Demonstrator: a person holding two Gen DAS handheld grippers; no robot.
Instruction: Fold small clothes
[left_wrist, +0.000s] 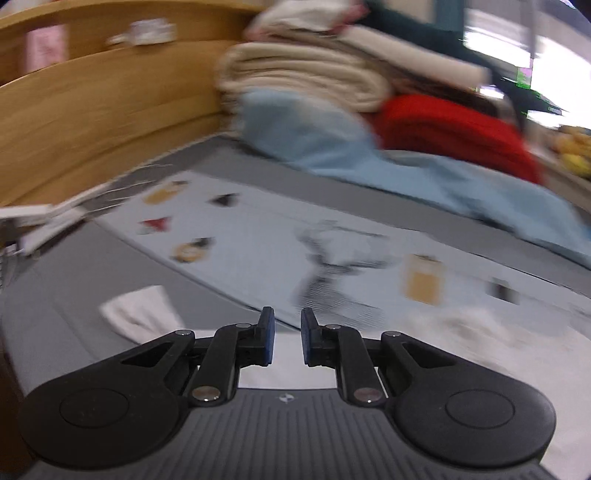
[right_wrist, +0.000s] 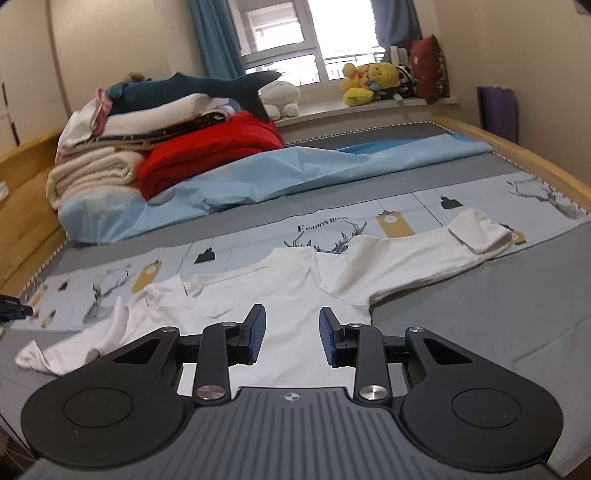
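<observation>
A white long-sleeved shirt (right_wrist: 295, 291) lies spread flat on the grey bed (right_wrist: 480, 314), its far sleeve stretched over a printed pale-blue sheet (right_wrist: 424, 206). The right hand-held gripper (right_wrist: 291, 338) hovers above the shirt's body, jaws moderately apart with nothing between them. The left hand-held gripper (left_wrist: 284, 338) has a narrow gap, empty, above the shirt's edge. Folded blankets (right_wrist: 110, 166) sit stacked near the wooden headboard (left_wrist: 92, 103).
</observation>
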